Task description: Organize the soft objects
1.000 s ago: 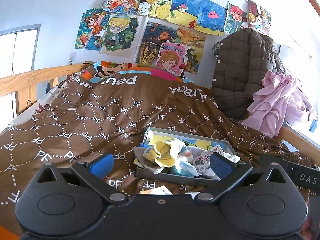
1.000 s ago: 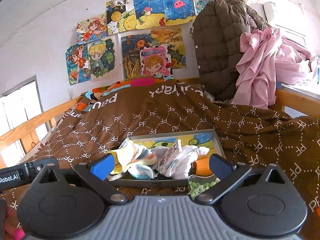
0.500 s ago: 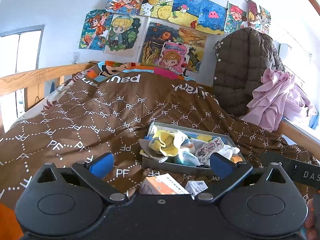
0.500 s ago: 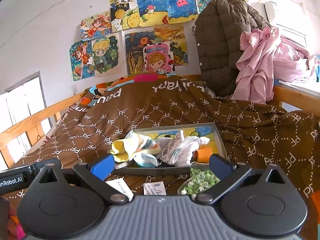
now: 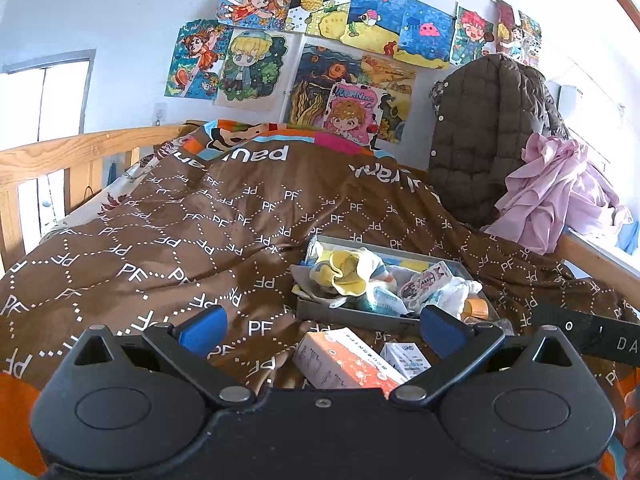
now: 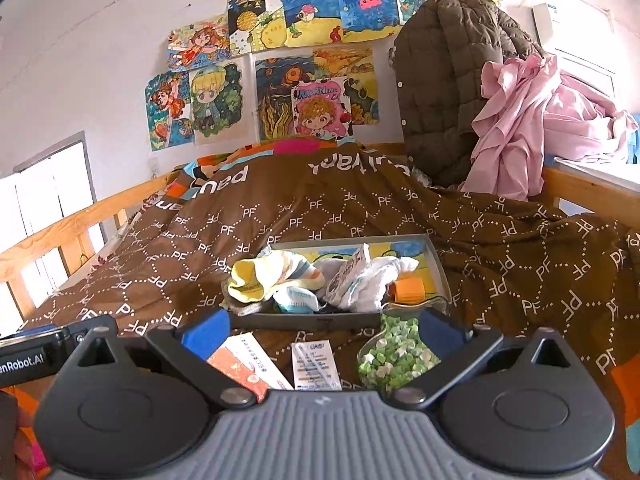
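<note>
- Wooden-railed bed [image 5: 80, 148], covered by brown "PF" print quilt [image 5: 168, 240], rumpled.
- Grey shallow tray [image 6: 438, 268] directly on quilt, mid-bed, heaped with small soft items.
- Nearer than tray, on quilt: orange-and-white box [image 5: 344, 364], small white box [image 5: 406, 360] just beside it.
- Right wrist view: clear bag of green and white bits [image 6: 394, 354] touching tray's near right corner.
- Brown quilted jacket [image 6: 440, 80] and pink cloth [image 6: 520, 120] piled at far right rail.

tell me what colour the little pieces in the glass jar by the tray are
Green and white, in the glass jar; clearest in the right wrist view.
</note>
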